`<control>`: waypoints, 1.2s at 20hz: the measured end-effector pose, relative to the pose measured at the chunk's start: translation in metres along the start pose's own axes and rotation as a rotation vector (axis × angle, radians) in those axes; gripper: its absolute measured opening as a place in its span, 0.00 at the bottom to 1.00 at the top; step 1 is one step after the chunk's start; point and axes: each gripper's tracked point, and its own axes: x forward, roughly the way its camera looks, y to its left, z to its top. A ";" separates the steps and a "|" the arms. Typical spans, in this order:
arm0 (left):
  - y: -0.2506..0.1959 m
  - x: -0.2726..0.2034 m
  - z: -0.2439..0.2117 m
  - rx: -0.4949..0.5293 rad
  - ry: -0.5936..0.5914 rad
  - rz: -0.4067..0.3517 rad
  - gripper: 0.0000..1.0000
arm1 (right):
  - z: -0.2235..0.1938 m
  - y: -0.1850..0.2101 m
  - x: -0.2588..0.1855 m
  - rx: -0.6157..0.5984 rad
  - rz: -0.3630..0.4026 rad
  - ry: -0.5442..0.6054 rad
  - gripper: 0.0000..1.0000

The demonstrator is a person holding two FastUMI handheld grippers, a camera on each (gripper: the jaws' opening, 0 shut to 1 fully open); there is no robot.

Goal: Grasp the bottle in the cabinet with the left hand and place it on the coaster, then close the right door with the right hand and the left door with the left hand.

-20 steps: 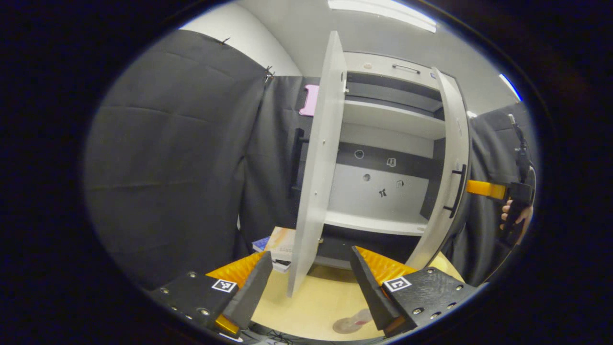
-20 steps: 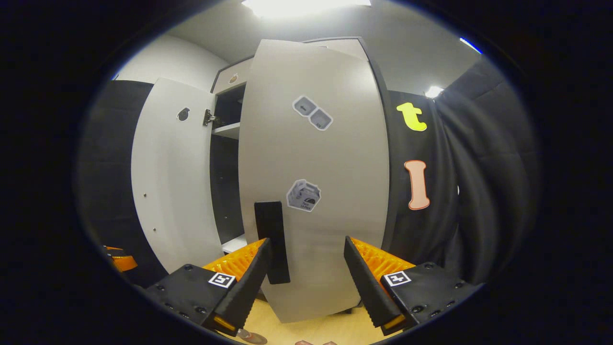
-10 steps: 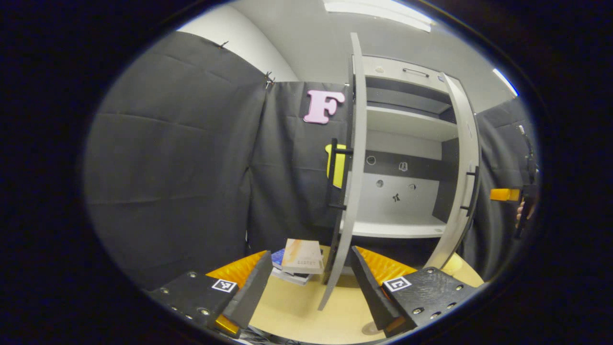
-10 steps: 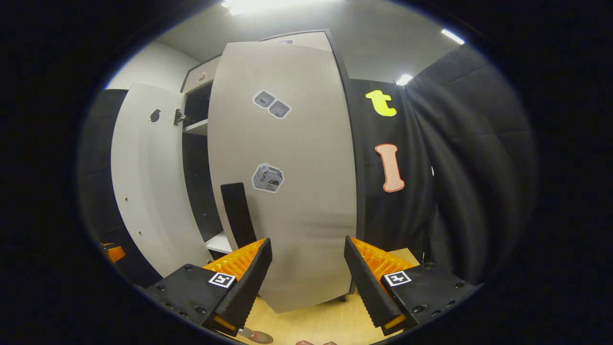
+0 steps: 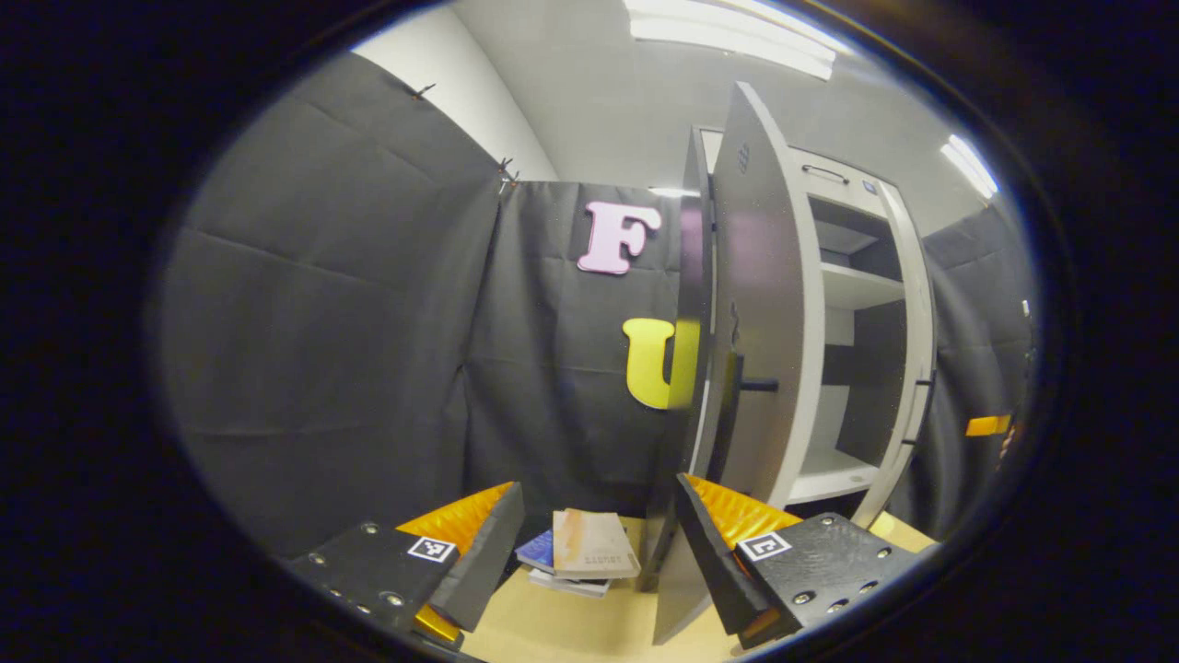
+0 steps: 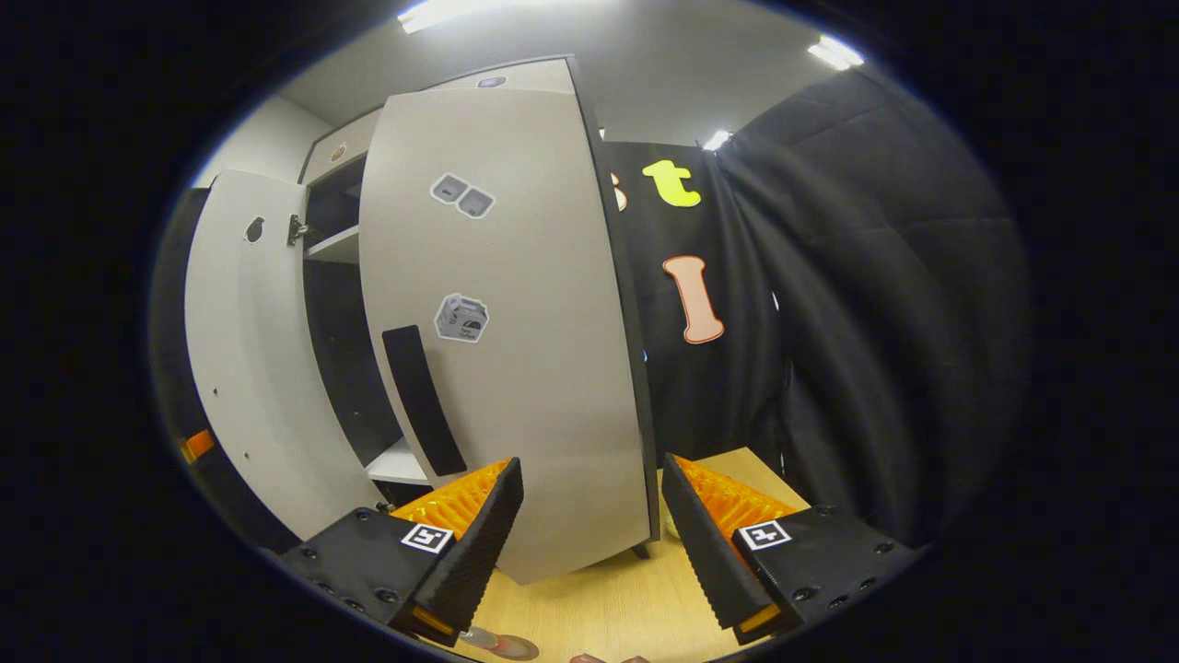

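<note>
Left gripper view: cabinet (image 5: 857,285) shelves bare behind half-open left door (image 5: 760,304); both tools (image 5: 594,543) (image 6: 589,529) gape, holding nothing.

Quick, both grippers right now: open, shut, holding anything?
Left gripper: open, holding nothing, beside the left door.
Right gripper: open, holding nothing, facing the right door.
</note>
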 end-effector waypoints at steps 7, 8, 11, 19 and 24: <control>-0.015 0.052 0.024 0.001 -0.010 -0.182 1.00 | -0.019 -0.017 -0.025 0.019 -0.117 0.016 0.96; -0.022 0.057 0.029 0.009 -0.014 -0.200 1.00 | -0.021 -0.021 -0.030 0.023 -0.130 0.018 0.96; -0.027 0.066 0.031 0.072 -0.008 -0.179 1.00 | -0.021 -0.031 -0.035 0.037 -0.162 0.017 0.96; -0.049 0.061 0.033 0.109 0.014 -0.176 1.00 | -0.026 -0.059 -0.035 0.097 -0.190 0.018 0.97; -0.102 0.053 0.030 0.115 0.024 -0.215 0.94 | -0.024 -0.074 -0.029 0.112 -0.174 0.019 0.97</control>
